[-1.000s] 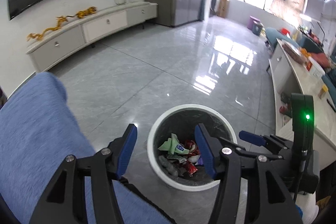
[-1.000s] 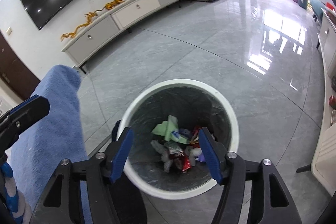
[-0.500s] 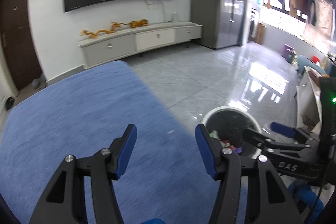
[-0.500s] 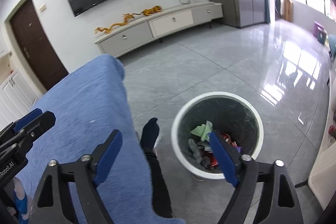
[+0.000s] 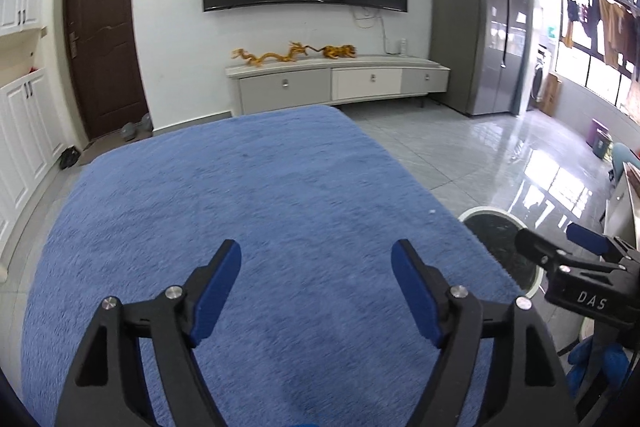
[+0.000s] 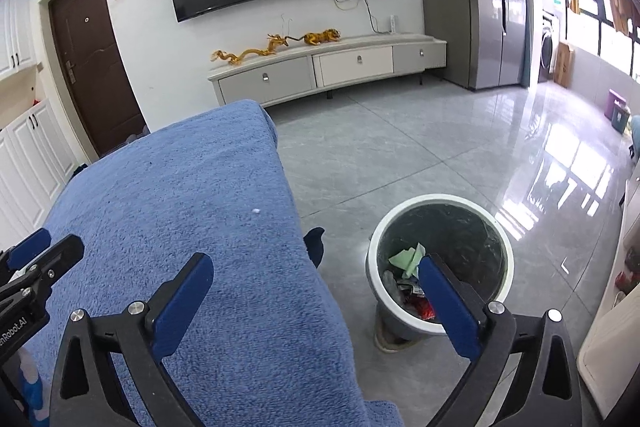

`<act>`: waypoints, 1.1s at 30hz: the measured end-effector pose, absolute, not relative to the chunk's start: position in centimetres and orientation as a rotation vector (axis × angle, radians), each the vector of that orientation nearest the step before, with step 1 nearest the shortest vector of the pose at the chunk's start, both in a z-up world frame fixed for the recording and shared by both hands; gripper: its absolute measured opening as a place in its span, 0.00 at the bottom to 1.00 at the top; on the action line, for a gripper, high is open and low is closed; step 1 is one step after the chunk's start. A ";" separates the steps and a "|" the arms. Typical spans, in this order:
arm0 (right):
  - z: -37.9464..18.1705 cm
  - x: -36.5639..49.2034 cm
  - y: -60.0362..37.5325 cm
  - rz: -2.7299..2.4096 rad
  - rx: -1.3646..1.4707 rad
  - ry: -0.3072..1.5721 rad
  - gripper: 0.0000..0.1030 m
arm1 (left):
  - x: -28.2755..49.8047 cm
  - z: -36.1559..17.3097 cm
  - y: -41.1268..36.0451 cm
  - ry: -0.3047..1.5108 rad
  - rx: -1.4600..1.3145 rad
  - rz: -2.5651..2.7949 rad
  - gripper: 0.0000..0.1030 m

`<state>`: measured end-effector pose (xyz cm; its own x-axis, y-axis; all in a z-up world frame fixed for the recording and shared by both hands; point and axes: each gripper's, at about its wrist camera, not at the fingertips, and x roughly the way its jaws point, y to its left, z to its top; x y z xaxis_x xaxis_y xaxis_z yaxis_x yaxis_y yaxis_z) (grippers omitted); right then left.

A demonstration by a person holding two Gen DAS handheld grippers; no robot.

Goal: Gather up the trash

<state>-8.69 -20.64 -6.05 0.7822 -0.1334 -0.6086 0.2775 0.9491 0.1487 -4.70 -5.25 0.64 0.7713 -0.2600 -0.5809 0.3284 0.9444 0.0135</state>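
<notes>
Bin (image 6: 440, 323) stands upright, mouth upward (trash (image 6: 408, 259) inside); axis vertical

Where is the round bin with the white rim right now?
In the right wrist view, the round grey bin with the white rim stands on the shiny grey tiled floor, lower right, just right of the fluffy blue blanket.

Each black plastic two-finger gripper, the left gripper (image 5: 316, 281) and the right gripper (image 6: 314, 303), has angular triangular-cutout arms, silver round screws at the joints and flat dark-blue pads (image 5: 216, 291) on its fingers. At the right edge of the left wrist view, the other gripper's black body bears white "DAS" lettering. A blue glove (image 5: 592, 367) shows beneath it.
</notes>
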 end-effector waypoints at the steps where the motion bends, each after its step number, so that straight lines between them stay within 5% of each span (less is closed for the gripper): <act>1: -6.1 -9.0 -20.5 -0.228 0.230 0.628 1.00 | -4.8 0.6 -4.8 0.611 0.113 -0.307 0.75; 33: -5.9 -10.5 -19.3 -0.283 0.196 0.572 1.00 | -5.1 0.5 -1.1 0.607 0.011 -0.213 0.75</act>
